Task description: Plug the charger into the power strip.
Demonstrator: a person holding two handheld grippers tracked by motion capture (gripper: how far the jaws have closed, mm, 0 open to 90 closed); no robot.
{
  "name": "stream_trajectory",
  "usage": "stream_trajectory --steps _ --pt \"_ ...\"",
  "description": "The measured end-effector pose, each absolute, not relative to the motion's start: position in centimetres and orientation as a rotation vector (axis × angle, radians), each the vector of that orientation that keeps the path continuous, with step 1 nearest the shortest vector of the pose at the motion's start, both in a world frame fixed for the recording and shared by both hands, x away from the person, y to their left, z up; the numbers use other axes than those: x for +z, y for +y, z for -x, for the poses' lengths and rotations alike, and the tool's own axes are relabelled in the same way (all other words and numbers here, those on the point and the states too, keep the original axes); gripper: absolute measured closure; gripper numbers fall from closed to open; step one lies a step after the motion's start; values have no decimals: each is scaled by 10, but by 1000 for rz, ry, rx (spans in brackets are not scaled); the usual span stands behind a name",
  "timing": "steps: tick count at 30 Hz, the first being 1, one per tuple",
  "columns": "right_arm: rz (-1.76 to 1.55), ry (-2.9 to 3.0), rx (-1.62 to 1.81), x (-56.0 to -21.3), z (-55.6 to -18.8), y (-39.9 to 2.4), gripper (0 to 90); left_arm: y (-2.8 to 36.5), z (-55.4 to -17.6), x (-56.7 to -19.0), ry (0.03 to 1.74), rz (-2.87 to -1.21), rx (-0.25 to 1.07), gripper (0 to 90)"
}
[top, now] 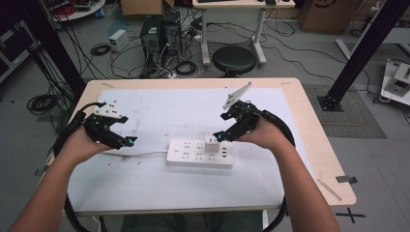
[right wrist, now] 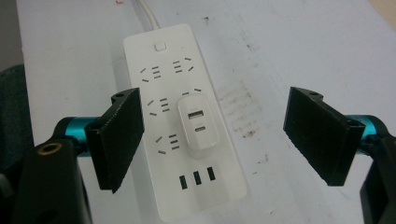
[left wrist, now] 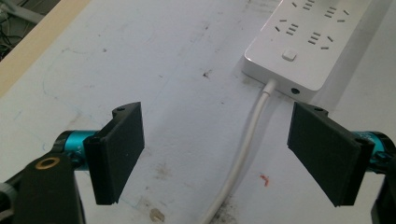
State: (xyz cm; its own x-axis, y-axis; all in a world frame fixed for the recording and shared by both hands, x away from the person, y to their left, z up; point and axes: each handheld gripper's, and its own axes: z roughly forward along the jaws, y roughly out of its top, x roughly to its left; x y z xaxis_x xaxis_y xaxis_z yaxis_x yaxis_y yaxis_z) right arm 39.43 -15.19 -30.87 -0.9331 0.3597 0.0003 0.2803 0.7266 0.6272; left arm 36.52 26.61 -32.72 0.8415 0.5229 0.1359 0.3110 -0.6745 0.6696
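The power strip [right wrist: 187,140] looks like smooth white plastic with a faint sheen, and the charger [right wrist: 198,123] plugged into it has the same finish. Its cord [left wrist: 243,154] is smooth and white. Around the power strip, the worktop [top: 309,125] shows pale wood at its edge under a matt white sheet [left wrist: 177,93], scuffed and stained. Each tool's jaws look matt black, on glossy teal metal rods.

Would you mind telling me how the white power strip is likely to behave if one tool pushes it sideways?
The power strip lies flat and low, so it would probably slide, not tip. Its glossy casing may slip on the white table cover. The cable looks flexible and may drag or pivot that end. The plugged-in charger would probably ride along.
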Motion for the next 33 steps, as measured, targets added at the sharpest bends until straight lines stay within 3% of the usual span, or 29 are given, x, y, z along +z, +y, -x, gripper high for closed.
stream_trajectory --steps 17,33 --pt "-658 2677 1154 -318 -383 -205 207 266 -368 -324 585 -2246 455 185" --pt "-649 2690 1122 -314 -383 -204 207 266 -366 -323 593 -2238 456 185"
